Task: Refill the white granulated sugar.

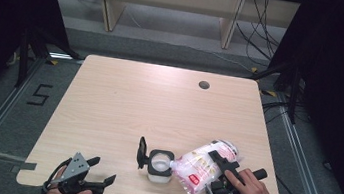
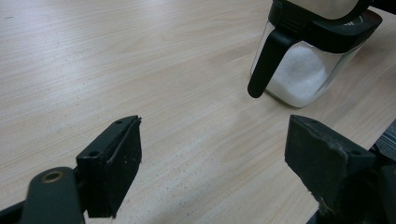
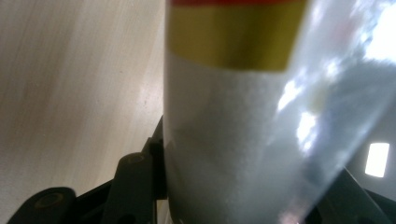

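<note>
Bag (image 1: 198, 168) clamped in right gripper (image 1: 217, 176), tipped over jar (image 1: 160, 166) lower centre; jar approx half full, pouring left. Left gripper (image 1: 99, 170) wide, empty.

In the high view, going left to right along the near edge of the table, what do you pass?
Left gripper → the jar's flipped-open black lid → clear jar of white grains → plastic bag tilted toward the jar → right gripper clamped on the bag.
</note>
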The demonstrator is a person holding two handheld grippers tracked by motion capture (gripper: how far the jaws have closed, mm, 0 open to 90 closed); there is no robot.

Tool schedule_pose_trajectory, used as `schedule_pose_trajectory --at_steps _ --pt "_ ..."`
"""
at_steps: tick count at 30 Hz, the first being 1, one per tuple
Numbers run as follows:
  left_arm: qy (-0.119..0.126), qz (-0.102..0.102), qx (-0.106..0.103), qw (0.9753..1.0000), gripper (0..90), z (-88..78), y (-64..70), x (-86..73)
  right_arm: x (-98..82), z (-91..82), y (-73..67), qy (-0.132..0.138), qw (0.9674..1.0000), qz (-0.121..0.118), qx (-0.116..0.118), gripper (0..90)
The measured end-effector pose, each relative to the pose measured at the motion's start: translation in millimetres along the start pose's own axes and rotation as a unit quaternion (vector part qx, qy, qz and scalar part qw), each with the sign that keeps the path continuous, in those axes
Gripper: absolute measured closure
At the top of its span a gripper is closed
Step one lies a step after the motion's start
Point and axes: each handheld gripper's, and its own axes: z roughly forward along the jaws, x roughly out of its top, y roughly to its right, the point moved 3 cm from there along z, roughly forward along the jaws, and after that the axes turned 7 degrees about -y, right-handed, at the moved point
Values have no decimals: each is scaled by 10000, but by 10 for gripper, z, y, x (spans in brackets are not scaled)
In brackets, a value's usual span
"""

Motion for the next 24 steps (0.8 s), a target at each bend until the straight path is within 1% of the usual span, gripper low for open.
schedule_pose_trajectory --at_steps 1,2,3,4,5,6,7,8,9,10,11,12,13,14,15,16,17,18,19,20,21,22,23,24 --pt "24 3 -7 10000 183 5 1 0 -7 1 -7 1 10000 76 -30 568" --pt "25 -38 -8 10000 183 8 0 1 -17 10 -5 54 9999 105 -47 571" --pt "14 -102 -12 9999 183 10 3 0 -20 19 -26 99 9995 293 15 577" --pt "14 -102 -12 9999 183 10 3 0 -26 26 -29 129 9994 323 7 580" --pt "34 -35 -6 10000 183 7 3 4 -37 34 -45 169 9987 476 50 587" --pt "-17 29 -4 10000 183 1 -4 -1 -42 36 -43 210 9986 488 71 590" --pt "-5 11 -4 10000 183 3 -2 -1 -58 36 -68 214 9971 708 169 594" --pt "11 -16 0 10000 183 7 -2 2 -68 43 -54 292 9970 708 147 596" --pt "15 -29 2 10000 183 7 -1 3 -84 38 -38 293 9970 700 130 598" --pt "15 -25 -4 10000 183 7 -1 1 -96 58 -50 438 9950 879 186 601" --pt "13 -20 -6 10000 183 6 -2 0 -125 63 -69 486 9922 1120 253 605" --pt "5 -8 -9 10000 183 6 -6 -1 -140 69 -74 520 9906 1226 299 605" --pt "7 -40 -7 10000 183 9 -4 -1 -163 81 -51 601 9908 1179 295 607" --pt "29 -120 -25 9999 183 18 2 -2 -177 74 -123 542 9819 1747 491 608" --pt "20 -119 -14 9999 183 15 3 -3 -207 96 -96 695 9820 1693 459 610" --pt "20 -119 -14 9999 183 15 3 -3 -207 96 -96 695 9820 1693 459 610" --pt "2 0 7 10000 183 6 -4 1 -263 118 -97 888 9730 2060 534 612" --pt "0 -21 11 10000 183 7 -3 2 -282 121 -120 906 9664 2329 597 613" --pt "11 -25 -13 10000 183 12 -3 3 -316 152 -108 1077 9612 2452 658 614" --pt "1 -15 -12 10000 183 11 -4 2 -361 176 -127 1262 9433 2954 842 617" --pt "3 -55 -8 10000 183 11 4 2 -388 190 -142 1313 9299 3293 980 618" --pt "4 -84 -34 10000 183 15 6 0 -440 237 -134 1427 9208 3475 1050 620" --pt "22 -108 -24 9999 183 18 8 1 -457 256 -142 1480 9123 3670 1051 622" --pt "19 -108 -27 9999 183 17 7 1 -505 295 -155 1600 8971 3965 1115 626"
